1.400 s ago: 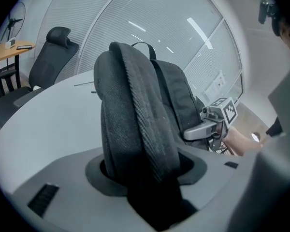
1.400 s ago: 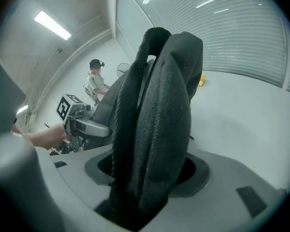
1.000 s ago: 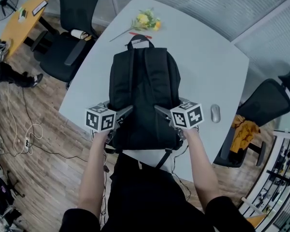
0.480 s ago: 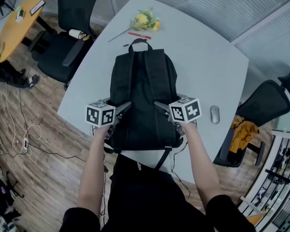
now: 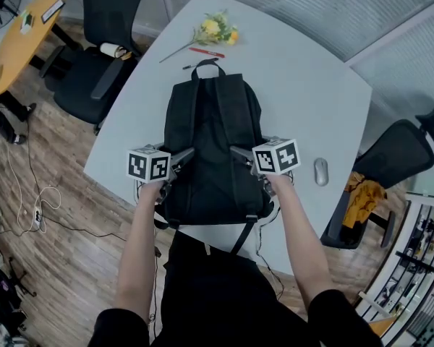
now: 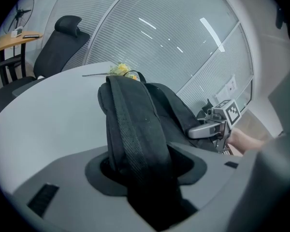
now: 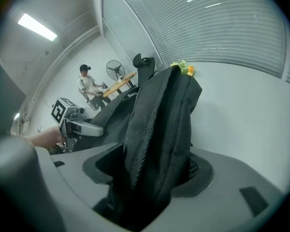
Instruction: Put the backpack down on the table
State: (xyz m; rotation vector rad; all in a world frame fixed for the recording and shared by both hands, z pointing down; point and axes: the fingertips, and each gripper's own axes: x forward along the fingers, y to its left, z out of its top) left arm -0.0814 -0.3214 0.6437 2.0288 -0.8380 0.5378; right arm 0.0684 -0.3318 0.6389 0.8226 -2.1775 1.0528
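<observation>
Task thing: backpack point(image 5: 215, 143), black, lying straps-up on the grey table point(image 5: 311, 85).
Long axis: runs straight away from me. The carry-handle end is far, toward the flowers point(image 5: 217, 31) and the red pen point(image 5: 208, 52). The bottom end is at the near table edge, with loose strap ends hanging past it.
Left gripper point(image 5: 185, 157): jaws closed on a thick fold of the pack's left side. Its own view shows webbing and fabric filling the gap.
Right gripper point(image 5: 237, 152): jaws likewise pinching the right side, with a bunched strap and fabric between them.
Key relation: I hold the pack by its near half, one gripper on each flank. Both point inward and down, level with each other, so neither hand is nearer. The body of the pack lies ahead of both grippers, over the table.
Contact: the far end looks to rest on the tabletop. I cannot tell whether the near end bears weight yet.
Judgement: nearly set down. The next move is a straight lowering of the near end, both sides together, then letting go.
Nearby: mouse point(image 5: 321, 170) to the right, apart from the pack.
</observation>
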